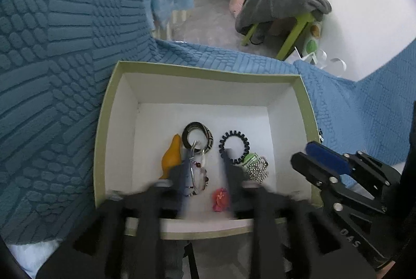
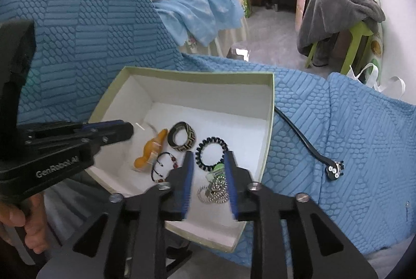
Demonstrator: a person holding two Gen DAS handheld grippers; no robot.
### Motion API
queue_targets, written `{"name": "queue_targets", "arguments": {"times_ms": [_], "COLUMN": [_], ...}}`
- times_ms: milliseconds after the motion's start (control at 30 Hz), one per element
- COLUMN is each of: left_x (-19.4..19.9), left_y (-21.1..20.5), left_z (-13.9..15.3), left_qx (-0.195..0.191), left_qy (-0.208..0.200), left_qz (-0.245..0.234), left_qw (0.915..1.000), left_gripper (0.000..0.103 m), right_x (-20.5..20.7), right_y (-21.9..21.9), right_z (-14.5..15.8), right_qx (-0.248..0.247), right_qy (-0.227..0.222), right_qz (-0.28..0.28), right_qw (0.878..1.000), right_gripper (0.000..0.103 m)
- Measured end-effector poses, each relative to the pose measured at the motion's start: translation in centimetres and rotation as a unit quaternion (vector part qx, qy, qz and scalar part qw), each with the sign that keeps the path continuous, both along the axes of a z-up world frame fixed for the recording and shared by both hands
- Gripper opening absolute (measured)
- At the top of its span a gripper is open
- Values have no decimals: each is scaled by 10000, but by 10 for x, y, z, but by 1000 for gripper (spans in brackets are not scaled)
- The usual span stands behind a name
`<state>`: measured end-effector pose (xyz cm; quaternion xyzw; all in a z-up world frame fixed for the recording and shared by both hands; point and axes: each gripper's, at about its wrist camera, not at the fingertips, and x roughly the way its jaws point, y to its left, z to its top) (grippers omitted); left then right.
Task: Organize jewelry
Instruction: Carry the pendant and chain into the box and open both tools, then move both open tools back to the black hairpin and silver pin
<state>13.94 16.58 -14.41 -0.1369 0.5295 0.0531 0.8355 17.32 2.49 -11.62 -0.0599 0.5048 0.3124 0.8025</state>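
Jewelry lies inside the green-rimmed white cardboard box [image 2: 269, 123] on blue textured fabric; both grippers, left [image 1: 205, 169] and right [image 2: 209, 169], hover spread above it. Only the right view shows a black studded strap [image 2: 306, 141] outside.

The left gripper [image 1: 205, 156] reaches forward and downward, its two dark fingers [image 1: 182, 175] spread apart with a clear gap between them; its own view is blurred along the finger edges, so fine detail there cannot be told. From the right wrist view the same gripper [image 2: 114, 129] lies nearly level, pointing to the right, and a bare hand [image 2: 23, 224] grips its handle at the lower left. The right gripper [image 2: 209, 169] also points forward and down, its jaws standing apart, blue pads [image 2: 188, 182] facing inward. In the left wrist view it [image 1: 304, 154] comes in from the right, angled toward the upper left.
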Motion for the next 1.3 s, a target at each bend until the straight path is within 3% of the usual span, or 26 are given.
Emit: {"name": "queue_targets", "arguments": {"times_ms": [33,200,500,800,1067,1300], "left_x": [-1,-2,2,21,32,38], "left_y": [0,-4,-25,-67,-114,-151], "left_z": [4,20,51,67,65,43], "left_qx": [35,-131,-84,-134,-379,-547], "left_qy": [-73,-428,-935,-1302,-1408,-1180], "left_qz": [27,70,227,106,-99,-139], "left_qw": [10000,9990,9953,9913,9893,9914], "left_gripper": [54,54,54,54,54,54], "right_x": [0,0,6,9,13,15], "right_y": [0,-7,-35,-83,-154,-224], "right_z": [3,22,58,76,84,70], "right_qx": [27,168,520,594,569,373], "right_qy": [-39,-386,-834,-1277,-1614,-1719], "right_qz": [10,61,-47,-317,-632,-939], "right_qw": [10000,9991,9951,9895,9832,9799], "right_gripper": [24,28,29,28,28,28]}}
